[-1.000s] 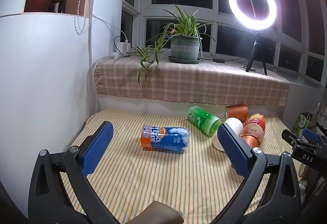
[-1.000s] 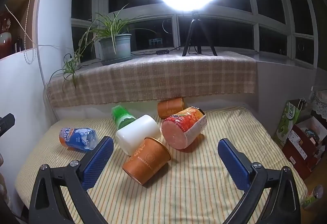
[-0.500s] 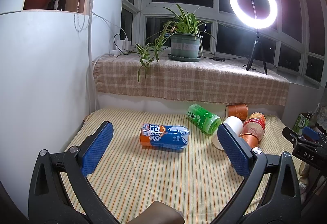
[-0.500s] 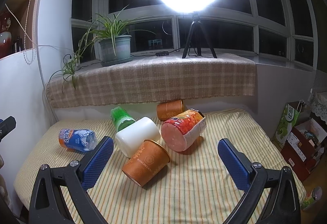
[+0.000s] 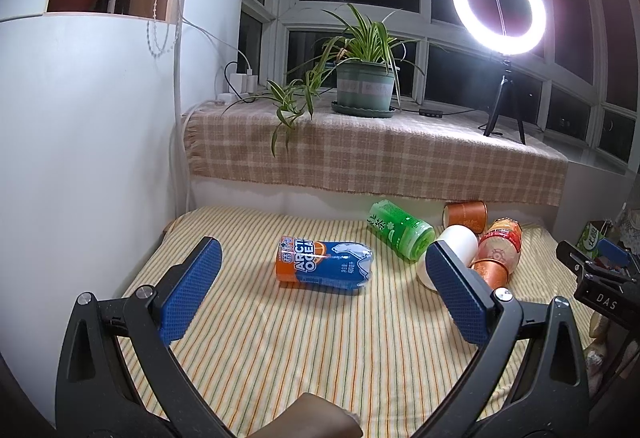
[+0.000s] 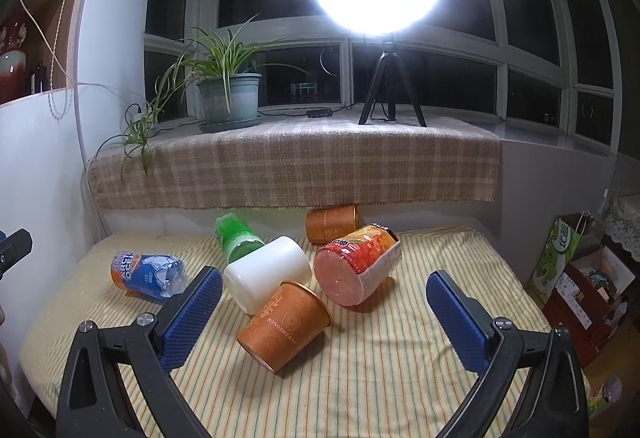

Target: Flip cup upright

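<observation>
Orange paper cup [image 6: 285, 326] on its side on striped yellow bed [image 6: 400, 358], touching white plastic cup [image 6: 266, 274] and red-lidded noodle tub [image 6: 356, 268]. Green bottle [image 6: 236, 242] behind. Blue-orange can [image 5: 323, 264] apart, leftward. Right tool [image 6: 324, 318] and left tool [image 5: 320, 296] both spread wide, empty.

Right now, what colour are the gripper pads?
Blue, with a fine dotted texture on the pads; clearest in the right wrist view.

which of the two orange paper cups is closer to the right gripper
The orange cup printed RONGZHUANG, lying tilted in front of the white cup. The other orange cup lies far back against the wall.
</observation>
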### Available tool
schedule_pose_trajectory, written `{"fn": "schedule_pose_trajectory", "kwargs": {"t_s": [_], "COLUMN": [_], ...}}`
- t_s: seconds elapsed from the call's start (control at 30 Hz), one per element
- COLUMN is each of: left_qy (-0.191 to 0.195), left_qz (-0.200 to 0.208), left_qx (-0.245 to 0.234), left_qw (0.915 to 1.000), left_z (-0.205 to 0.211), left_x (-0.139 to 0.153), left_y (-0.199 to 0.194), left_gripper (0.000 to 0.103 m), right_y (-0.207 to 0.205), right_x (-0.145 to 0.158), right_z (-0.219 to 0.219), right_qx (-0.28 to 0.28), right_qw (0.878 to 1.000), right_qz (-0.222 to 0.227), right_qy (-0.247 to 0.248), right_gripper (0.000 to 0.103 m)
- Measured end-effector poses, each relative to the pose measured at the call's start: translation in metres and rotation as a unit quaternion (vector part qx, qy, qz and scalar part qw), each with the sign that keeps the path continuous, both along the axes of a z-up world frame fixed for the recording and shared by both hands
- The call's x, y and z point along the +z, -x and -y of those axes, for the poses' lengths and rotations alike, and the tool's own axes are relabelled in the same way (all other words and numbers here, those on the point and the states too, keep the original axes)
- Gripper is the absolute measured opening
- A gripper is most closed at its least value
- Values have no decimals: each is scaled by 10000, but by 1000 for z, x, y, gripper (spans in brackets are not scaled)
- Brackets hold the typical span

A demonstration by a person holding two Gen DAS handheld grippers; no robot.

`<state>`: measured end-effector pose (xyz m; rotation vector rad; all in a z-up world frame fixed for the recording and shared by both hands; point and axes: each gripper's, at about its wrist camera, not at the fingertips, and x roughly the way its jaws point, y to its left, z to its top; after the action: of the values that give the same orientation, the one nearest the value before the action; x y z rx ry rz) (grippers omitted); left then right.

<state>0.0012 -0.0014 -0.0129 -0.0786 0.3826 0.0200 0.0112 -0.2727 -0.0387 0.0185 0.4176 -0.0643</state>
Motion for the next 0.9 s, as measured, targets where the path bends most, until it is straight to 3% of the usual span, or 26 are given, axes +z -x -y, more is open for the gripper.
{"fn": "schedule_pose_trajectory", "kwargs": {"t_s": [0.9], "left_qy": [-3], "left_qz": [-17], "left_qx": [16], "left_qw": [10000], "left_z": [-1], "left_x": [-3], "left_y": [1], "left_gripper": [103], "right_y": [5], "right_x": [4], "right_z": [-2], "right_qx": [-28], "right_qw": [9998], "right_qz": [123], "right_qy": [129], "right_gripper": [103]}}
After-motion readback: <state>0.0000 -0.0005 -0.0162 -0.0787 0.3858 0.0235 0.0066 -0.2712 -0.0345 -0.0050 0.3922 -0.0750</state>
